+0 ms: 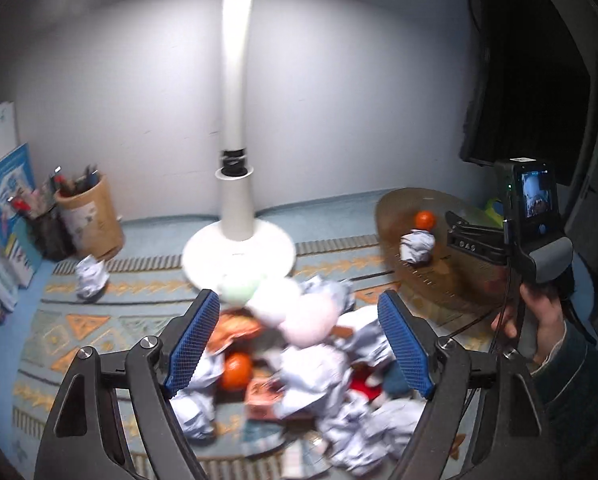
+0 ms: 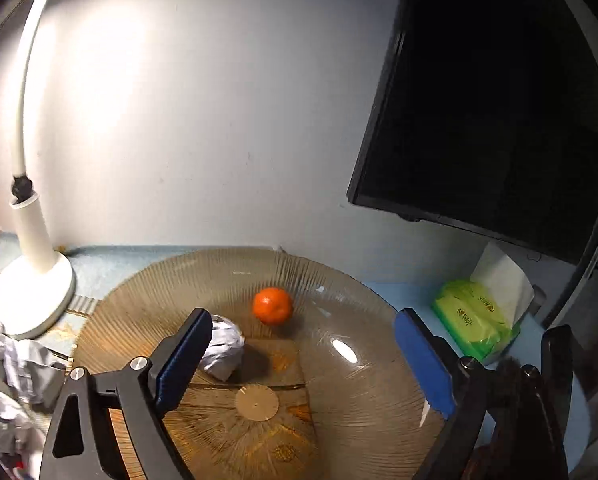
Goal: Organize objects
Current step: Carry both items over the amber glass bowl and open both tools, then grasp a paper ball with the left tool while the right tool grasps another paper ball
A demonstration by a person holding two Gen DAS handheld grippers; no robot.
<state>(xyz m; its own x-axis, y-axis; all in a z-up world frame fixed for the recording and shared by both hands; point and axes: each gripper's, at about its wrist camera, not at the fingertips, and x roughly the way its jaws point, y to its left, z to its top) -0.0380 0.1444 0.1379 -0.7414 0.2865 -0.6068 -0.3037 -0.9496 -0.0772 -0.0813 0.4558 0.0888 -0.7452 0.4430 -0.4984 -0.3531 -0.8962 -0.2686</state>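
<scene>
Nearest, in the left wrist view: left gripper (image 1: 299, 340), blue pads spread wide, nothing clamped. Directly beneath and between the jaws, a blurred heap (image 1: 299, 360) of crumpled paper balls, pale round shapes, torn orange wrappers and one tangerine (image 1: 236, 370) just inside the left pad. Beyond the fingertips, white lamp base (image 1: 238, 252) on a patterned cloth (image 1: 79, 328). Further left, one stray paper ball (image 1: 92, 277), then pen cups (image 1: 91, 218) and books against the wall. Off to the right, a hand (image 1: 539, 320) holding the other tool.

Nearest, in the right wrist view: right gripper (image 2: 303, 356), also wide open and empty. Below and ahead of it, ribbed glass plate (image 2: 379, 380). Touching or just behind the left pad, crumpled paper ball (image 2: 223, 346) lying on the plate; overlap makes contact hard to judge. Slightly past the fingertips, second tangerine (image 2: 272, 305), apart from the paper. Beyond the right pad, green tissue pack (image 2: 477, 320); above it, dark monitor (image 2: 491, 100).

Likely step: sorting heap items onto the plate, one piece at a time. To do well: centre the left jaws over a single item such as the heap's tangerine, lower steeply to avoid dragging neighbours, close gently since fruit bruises and paper crushes. Keep clear of the lamp base.
</scene>
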